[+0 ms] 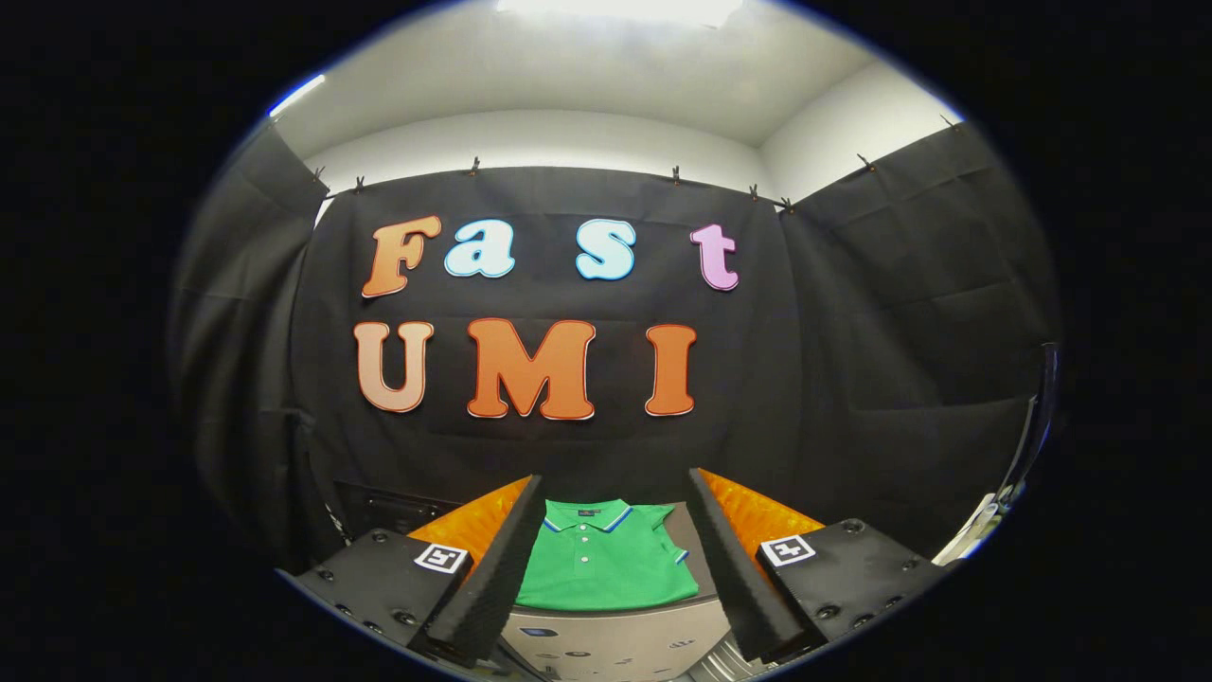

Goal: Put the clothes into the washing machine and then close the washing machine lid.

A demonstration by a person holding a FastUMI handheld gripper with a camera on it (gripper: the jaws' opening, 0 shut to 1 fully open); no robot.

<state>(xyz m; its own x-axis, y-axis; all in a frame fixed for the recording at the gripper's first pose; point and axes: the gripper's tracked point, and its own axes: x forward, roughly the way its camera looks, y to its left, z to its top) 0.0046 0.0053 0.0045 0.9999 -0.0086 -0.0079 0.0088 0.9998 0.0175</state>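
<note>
The gripper (615,568) is held wide open, nothing between its fingers. A folded green polo shirt with a blue-trimmed collar (606,564) is seen just ahead and between them, lying flat on a grey surface (615,637), collar pointing away.

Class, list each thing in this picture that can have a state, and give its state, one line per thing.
Green polo shirt with blue-trimmed collar: folded, buttoned, lying flat on the grey surface, not gripped.
Handheld two-finger gripper: open, fingers spread wide, shirt seen between them.
Grey washing machine top: shirt rests on it; lid state cannot be told.
</note>
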